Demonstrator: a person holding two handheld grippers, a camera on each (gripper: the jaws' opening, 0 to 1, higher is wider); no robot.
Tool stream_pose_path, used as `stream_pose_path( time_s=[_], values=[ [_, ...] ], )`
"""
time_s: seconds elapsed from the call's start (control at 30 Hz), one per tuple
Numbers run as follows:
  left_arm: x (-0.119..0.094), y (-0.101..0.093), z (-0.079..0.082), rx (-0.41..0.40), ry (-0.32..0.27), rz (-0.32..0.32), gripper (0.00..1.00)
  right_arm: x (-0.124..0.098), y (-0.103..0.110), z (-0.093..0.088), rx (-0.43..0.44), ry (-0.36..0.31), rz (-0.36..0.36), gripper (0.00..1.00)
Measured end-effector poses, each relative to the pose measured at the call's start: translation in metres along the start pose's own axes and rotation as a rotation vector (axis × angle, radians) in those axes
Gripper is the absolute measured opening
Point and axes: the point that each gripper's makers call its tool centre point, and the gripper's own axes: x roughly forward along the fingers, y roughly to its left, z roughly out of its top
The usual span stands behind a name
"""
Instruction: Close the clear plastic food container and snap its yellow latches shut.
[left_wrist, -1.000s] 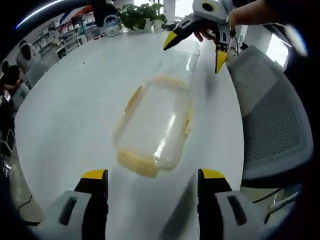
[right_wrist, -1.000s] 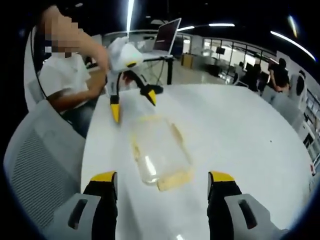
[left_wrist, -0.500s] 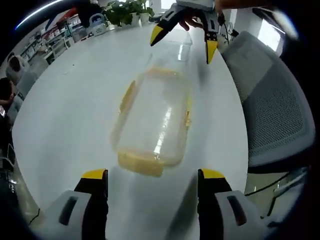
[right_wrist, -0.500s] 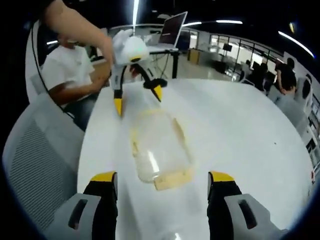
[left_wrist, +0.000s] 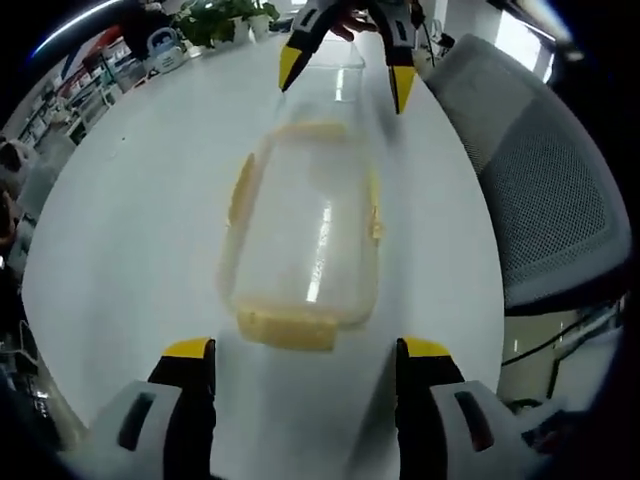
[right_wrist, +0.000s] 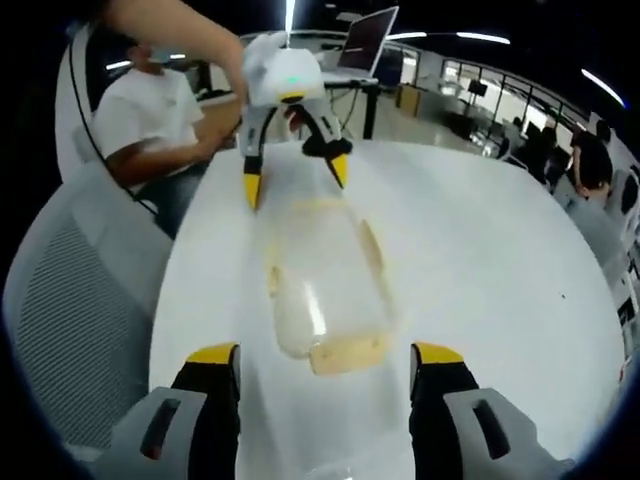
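Left claw (left_wrist: 300, 350) is spread wide, clear of the container (left_wrist: 300, 235) lying lengthwise on the white counter (left_wrist: 130, 200). At the container's far end, the right claw (left_wrist: 342, 68) hangs with jaws apart. A grey chair (left_wrist: 540, 190) stands beside the counter.

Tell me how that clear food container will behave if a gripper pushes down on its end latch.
The clear container looks empty, so it is probably light and may skid on the smooth white table. It lies low and flat, so tipping seems unlikely. The yellow end latch sticks out flat, so it likely hinges rather than resists.
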Motion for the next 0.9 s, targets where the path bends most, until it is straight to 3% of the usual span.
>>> stream_pose_path(
  time_s=[0.9],
  values=[
    [0.008,-0.002,0.001,0.037,0.037,-0.072,0.70,0.017,-0.003,-0.010,-0.031,0.117,0.113,0.63]
  ],
)
